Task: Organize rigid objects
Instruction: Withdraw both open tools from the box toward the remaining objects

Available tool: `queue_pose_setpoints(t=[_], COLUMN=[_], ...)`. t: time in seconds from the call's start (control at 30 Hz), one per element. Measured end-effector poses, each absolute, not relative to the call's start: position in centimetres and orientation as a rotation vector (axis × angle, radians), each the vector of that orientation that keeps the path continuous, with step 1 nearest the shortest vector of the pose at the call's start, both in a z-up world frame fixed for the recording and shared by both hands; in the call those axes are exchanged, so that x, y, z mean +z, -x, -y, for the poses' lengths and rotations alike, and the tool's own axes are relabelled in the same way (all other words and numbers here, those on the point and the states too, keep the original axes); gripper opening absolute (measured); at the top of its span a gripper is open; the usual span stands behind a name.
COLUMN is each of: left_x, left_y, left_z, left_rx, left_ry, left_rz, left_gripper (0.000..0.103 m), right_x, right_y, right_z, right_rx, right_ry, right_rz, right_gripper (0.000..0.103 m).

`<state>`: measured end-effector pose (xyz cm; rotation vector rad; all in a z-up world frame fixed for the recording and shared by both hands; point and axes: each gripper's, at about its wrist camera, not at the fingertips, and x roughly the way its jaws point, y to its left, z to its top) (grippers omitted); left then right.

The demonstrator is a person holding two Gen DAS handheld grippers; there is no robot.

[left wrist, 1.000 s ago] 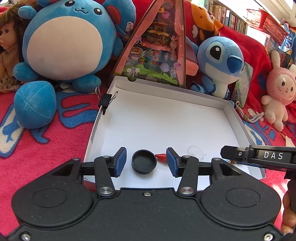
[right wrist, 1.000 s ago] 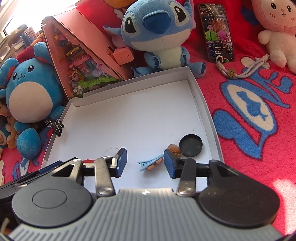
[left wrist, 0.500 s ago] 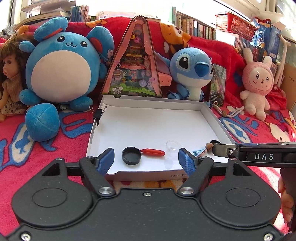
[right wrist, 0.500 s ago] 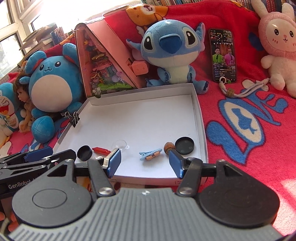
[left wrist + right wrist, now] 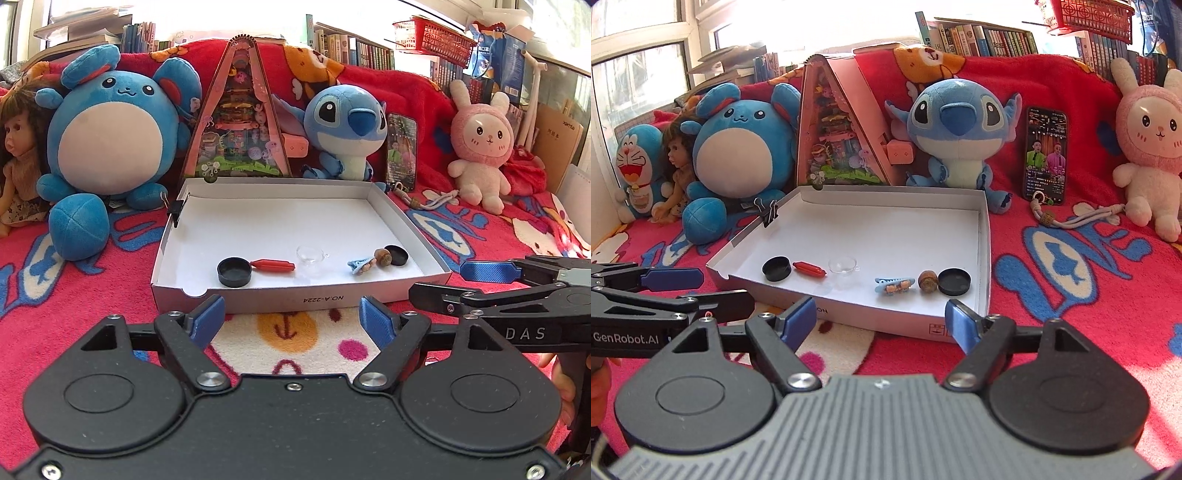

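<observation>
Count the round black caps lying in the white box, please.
2. One black cap lies near the left end of the white box, beside the red piece. The other black cap lies near the right wall, next to the brown acorn-like piece. None seems hidden.

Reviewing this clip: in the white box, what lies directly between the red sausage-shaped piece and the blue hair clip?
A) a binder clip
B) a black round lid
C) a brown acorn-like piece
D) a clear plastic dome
D: the clear plastic dome sits in the row inside the white box, with the red sausage-shaped piece on one side and the blue hair clip on the other.
</observation>
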<state>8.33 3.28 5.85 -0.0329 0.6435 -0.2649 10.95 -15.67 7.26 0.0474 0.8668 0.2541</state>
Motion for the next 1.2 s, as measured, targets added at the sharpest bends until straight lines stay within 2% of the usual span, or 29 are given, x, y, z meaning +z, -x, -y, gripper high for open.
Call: queue_pose_setpoints(t=[0.47,1.2], left_x=[3.5,0.4], left_y=[-5.7,-5.5], left_z=[-3.1,-2.8], left_rx=[-0.23,-0.208], left_ry=[-0.008,0.006], left_rz=[-0.653,-0.725], left_gripper=[0.079,0.08], right_x=[5.6,3.3], right_y=[-6.5,-4.2], right_z=[17.7,18.9], right_rx=[0.202,0.103], right_ry=[-0.031,0.017], right_rz=[-0.862,-0.891], right_gripper=[0.088,0.089])
